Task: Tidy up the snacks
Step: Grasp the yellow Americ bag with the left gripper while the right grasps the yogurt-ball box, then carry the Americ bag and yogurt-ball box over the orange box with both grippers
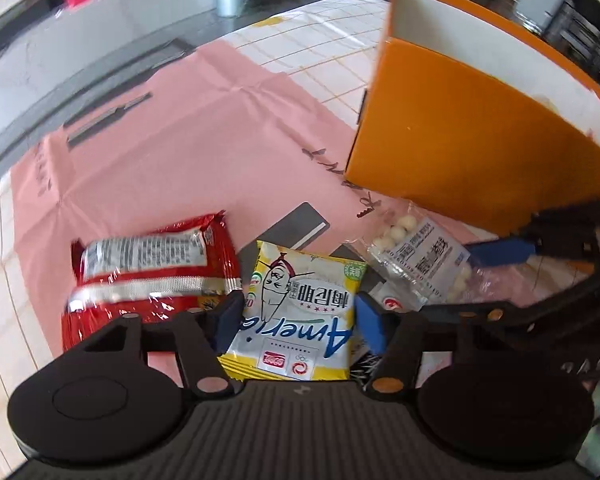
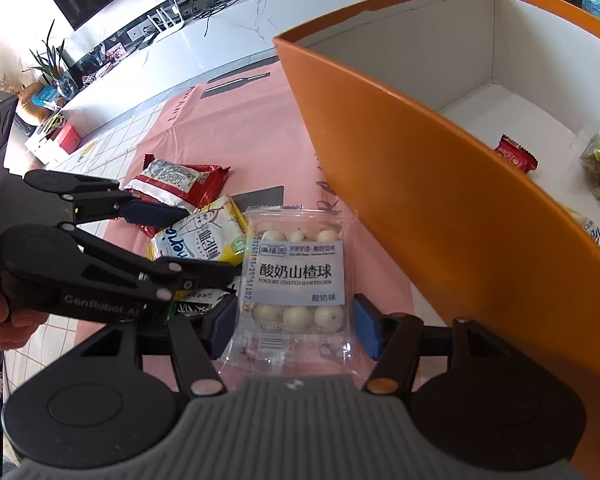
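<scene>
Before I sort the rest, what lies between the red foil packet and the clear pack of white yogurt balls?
The yellow-and-white snack packet, seen in both wrist views.

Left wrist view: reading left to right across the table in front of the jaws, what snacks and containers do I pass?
Red snack packet → yellow-and-white packet, between the left gripper's jaws → clear pack of white yogurt-coated balls → orange box.

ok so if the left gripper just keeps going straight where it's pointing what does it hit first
Most likely the yellow snack packet: it already lies between the left gripper fingers, with pink cloth underneath. Depth is hard to judge.
</scene>
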`<state>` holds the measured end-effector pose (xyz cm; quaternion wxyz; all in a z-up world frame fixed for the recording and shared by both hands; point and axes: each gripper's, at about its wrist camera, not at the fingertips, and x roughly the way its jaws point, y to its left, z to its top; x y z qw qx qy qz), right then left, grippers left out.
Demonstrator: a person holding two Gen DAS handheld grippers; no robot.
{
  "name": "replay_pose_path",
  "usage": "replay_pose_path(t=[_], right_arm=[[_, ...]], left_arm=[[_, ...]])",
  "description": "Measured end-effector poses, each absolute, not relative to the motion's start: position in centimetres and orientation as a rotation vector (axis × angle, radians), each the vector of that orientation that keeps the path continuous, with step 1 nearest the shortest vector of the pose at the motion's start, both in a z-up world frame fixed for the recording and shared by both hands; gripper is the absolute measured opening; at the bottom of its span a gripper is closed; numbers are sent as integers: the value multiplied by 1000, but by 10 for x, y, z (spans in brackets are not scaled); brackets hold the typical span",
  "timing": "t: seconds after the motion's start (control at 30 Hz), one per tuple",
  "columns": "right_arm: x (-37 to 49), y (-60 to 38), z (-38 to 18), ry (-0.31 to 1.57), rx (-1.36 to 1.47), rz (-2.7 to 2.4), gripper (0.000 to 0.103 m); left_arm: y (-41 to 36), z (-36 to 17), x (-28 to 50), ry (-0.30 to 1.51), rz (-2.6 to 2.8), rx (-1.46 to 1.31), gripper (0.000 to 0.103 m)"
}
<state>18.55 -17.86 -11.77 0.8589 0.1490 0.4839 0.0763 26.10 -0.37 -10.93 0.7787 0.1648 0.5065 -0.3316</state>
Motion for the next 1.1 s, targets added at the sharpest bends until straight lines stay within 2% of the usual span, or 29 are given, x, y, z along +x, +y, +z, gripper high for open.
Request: replay_pose_path(t=[0.23,0.43,0.7,1.1], right_arm=[[184,-179,-118,1028,302,162,59],[179,-179,-114,1013,298,175,59],[156,-170,-84,963,266,248,58],[93,-187,-24,854,237,288,58]], left_arm=[[-5,-101,236,1059,-539,338,61],[14,-84,219,1050,-409,157,61],[30,-39,178,977,-310,-25,61],[13,8,115,884,-314,-7,61]])
